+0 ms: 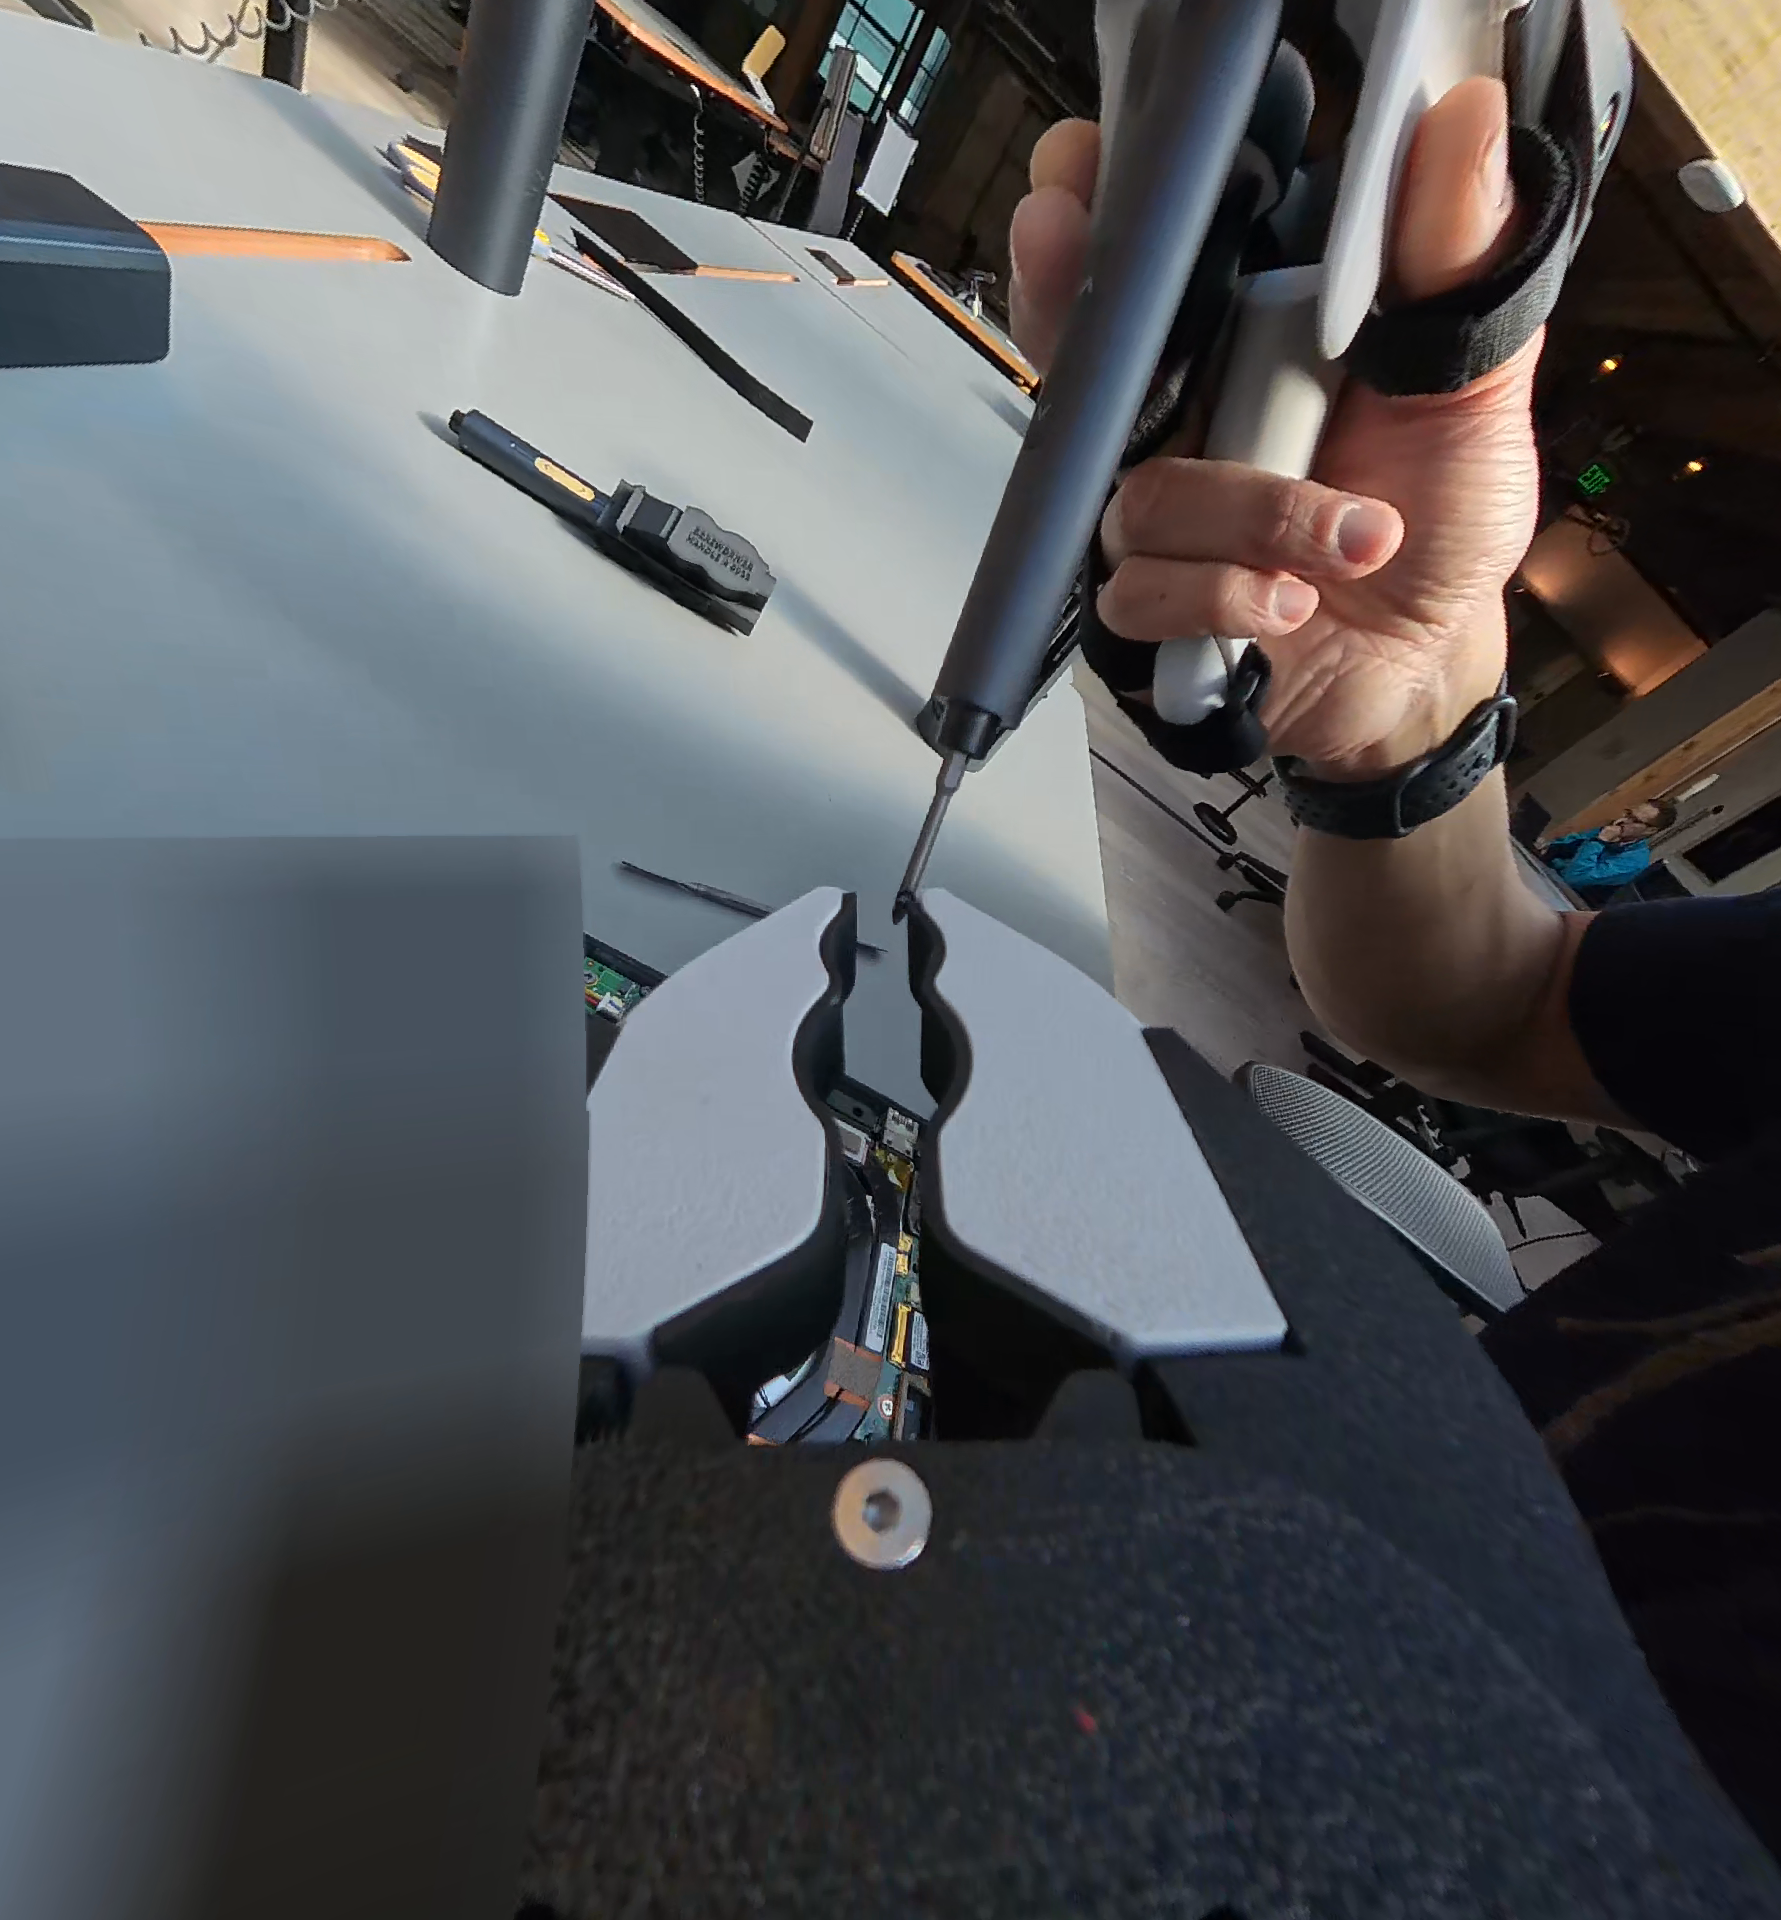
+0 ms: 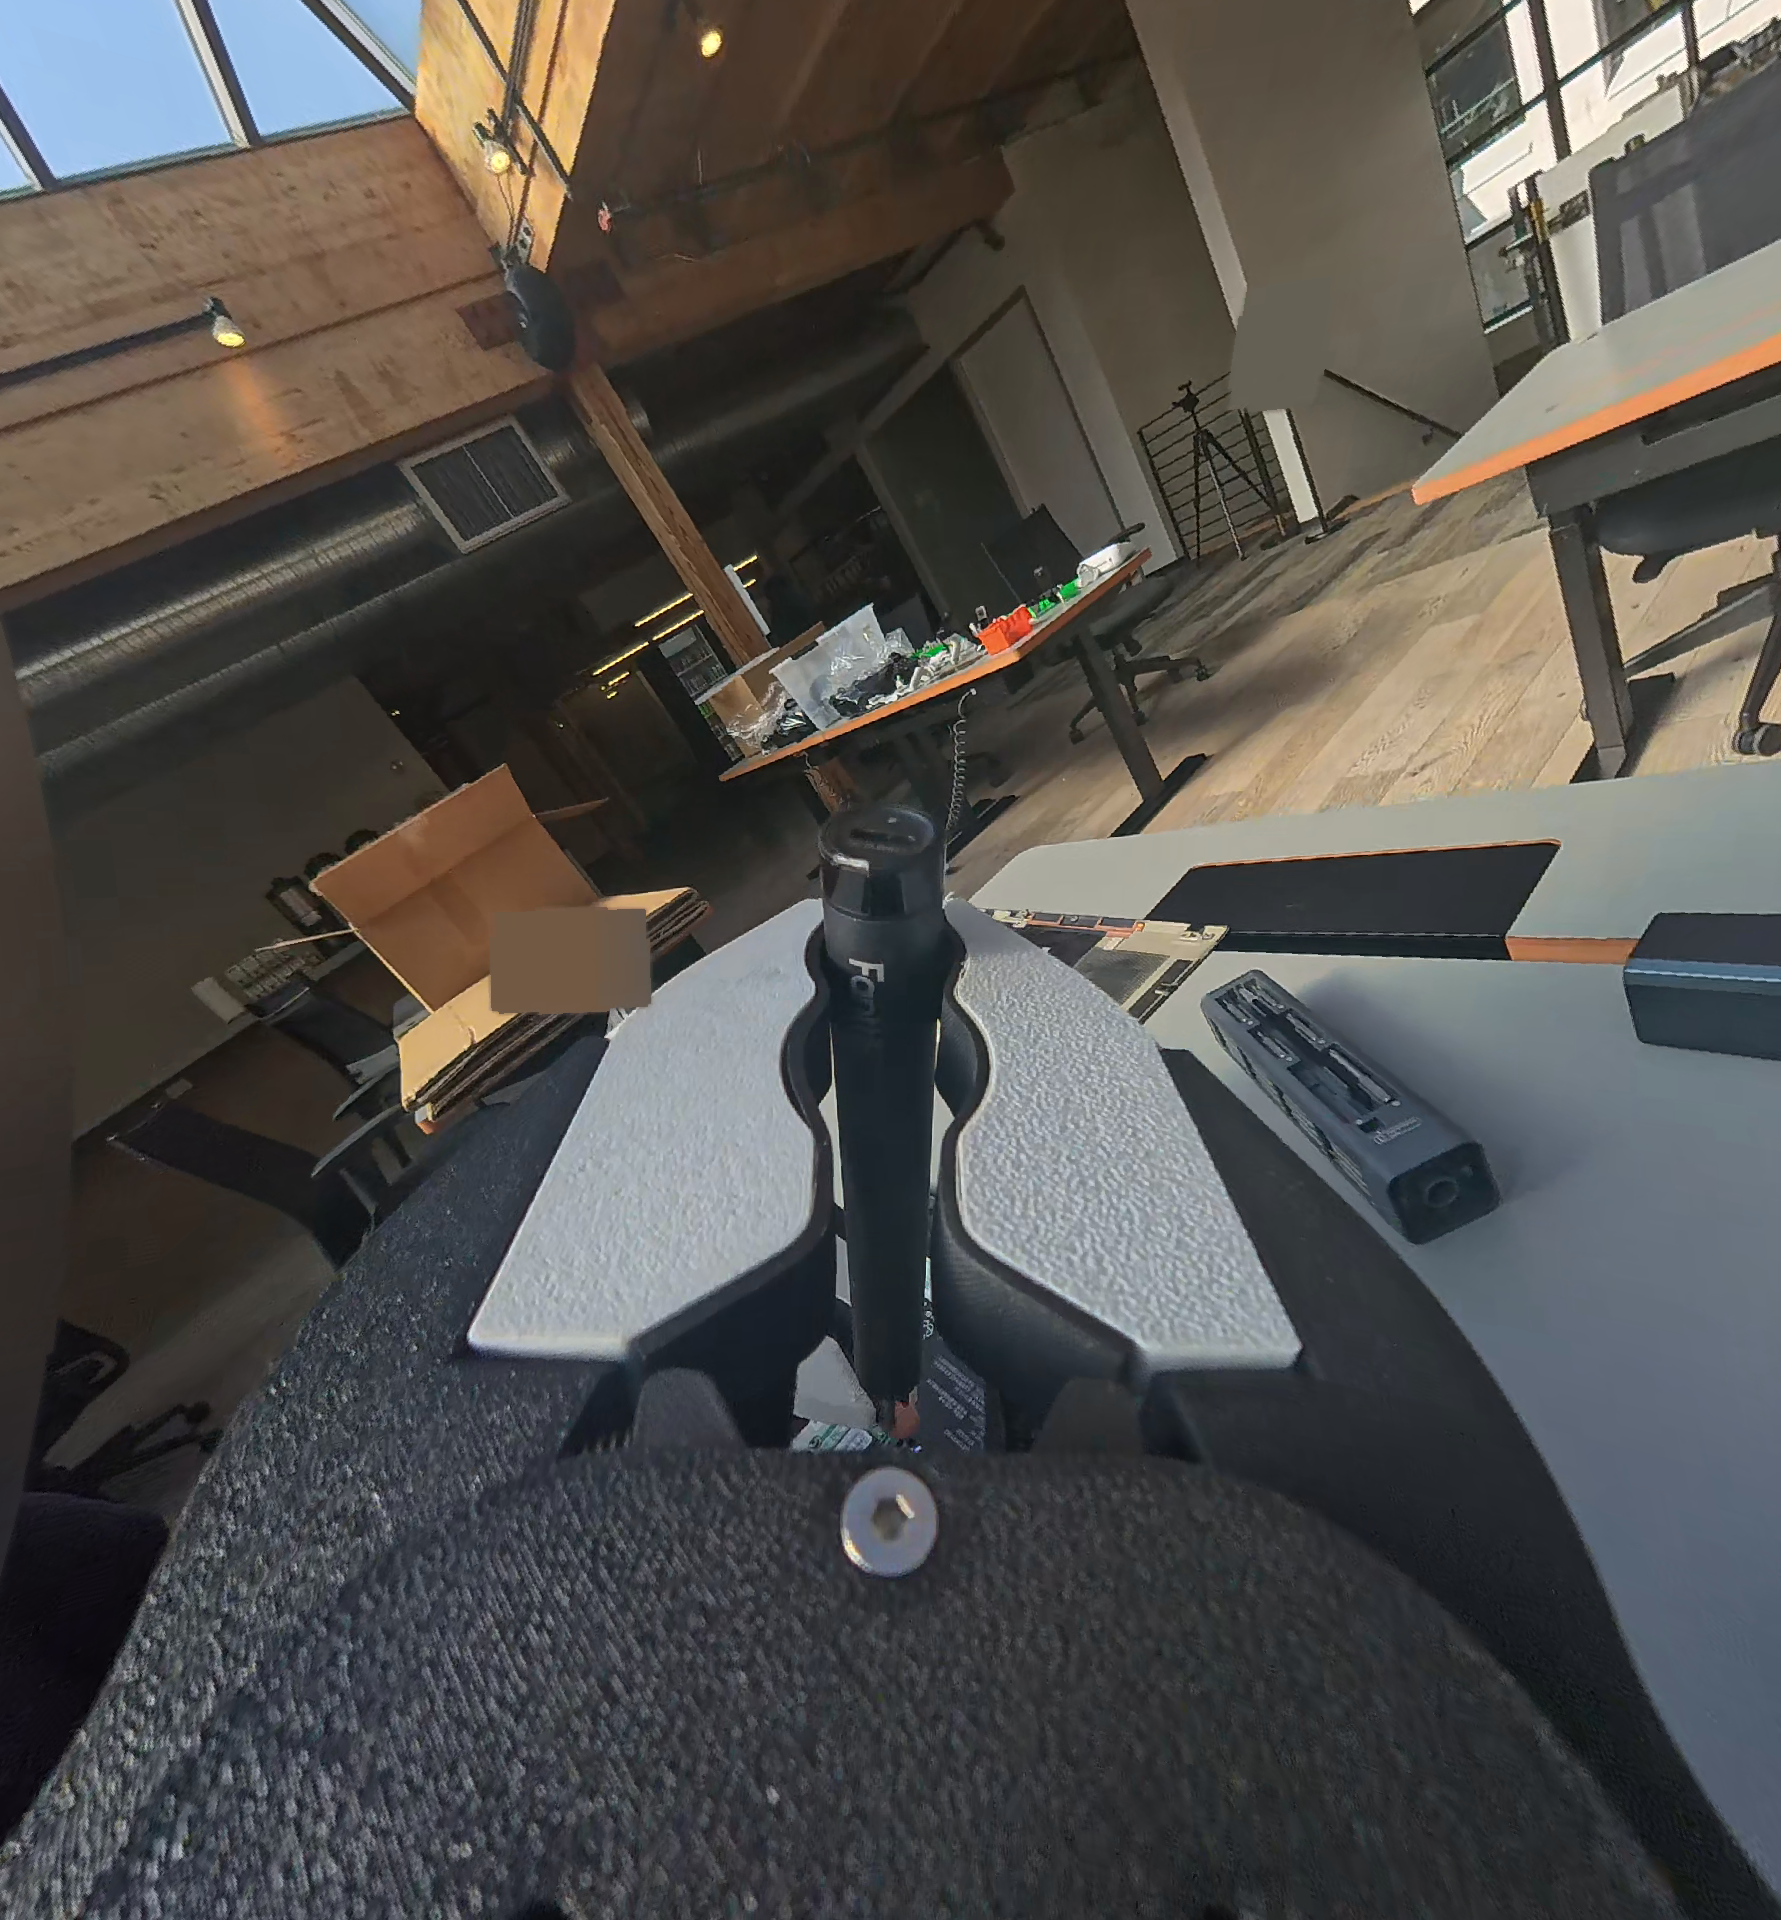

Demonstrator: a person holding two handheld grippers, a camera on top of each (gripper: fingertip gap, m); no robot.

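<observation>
Screwdriver (image 2: 881, 1091) upright within right gripper (image 2: 884, 940)

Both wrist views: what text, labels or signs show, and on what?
I do not copy writing; these things bear it.
White lettering: barrel of the black screwdriver, clamped in the right gripper.
Raised lettering: dark tool handle lying on the grey table.
Lit green sign, far background.
Too small to read: circuit board labels under the left gripper; grey bit case label.
</observation>
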